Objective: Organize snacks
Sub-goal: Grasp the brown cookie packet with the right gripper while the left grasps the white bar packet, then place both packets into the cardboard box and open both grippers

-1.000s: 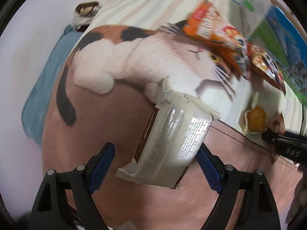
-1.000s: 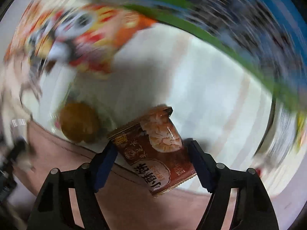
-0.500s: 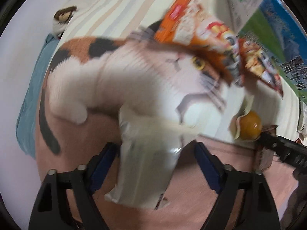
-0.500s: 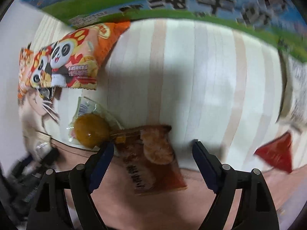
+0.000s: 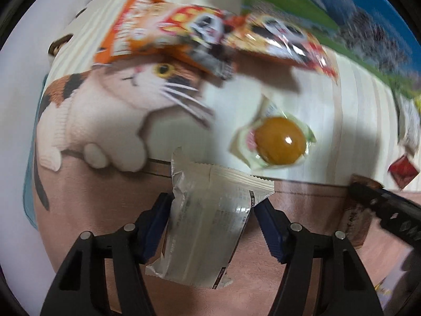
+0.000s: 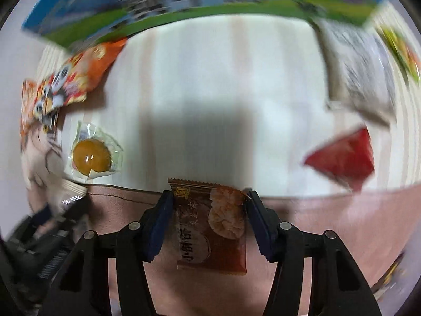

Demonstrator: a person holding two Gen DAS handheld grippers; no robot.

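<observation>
My left gripper (image 5: 214, 205) is shut on a silver-white snack packet (image 5: 210, 223), held above the pink part of the cat-print mat (image 5: 105, 210). My right gripper (image 6: 209, 202) is shut on a brown snack packet (image 6: 213, 226) with a cracker picture. It shows at the right edge of the left wrist view (image 5: 355, 226). A wrapped orange egg-yolk snack (image 5: 279, 139) lies on the striped cloth ahead of both grippers, also in the right wrist view (image 6: 90, 155).
Two orange panda-print snack bags (image 5: 163, 26) (image 6: 76, 79) lie at the back left. A large blue and green bag (image 6: 158, 2) lies along the back. A red packet (image 6: 344, 158) and a grey-white packet (image 6: 360, 76) lie at right.
Both grippers have closed on their packets and swung over the mat; the left view now faces the egg-yolk snack. The brown packet stands straighter between the right fingers.
</observation>
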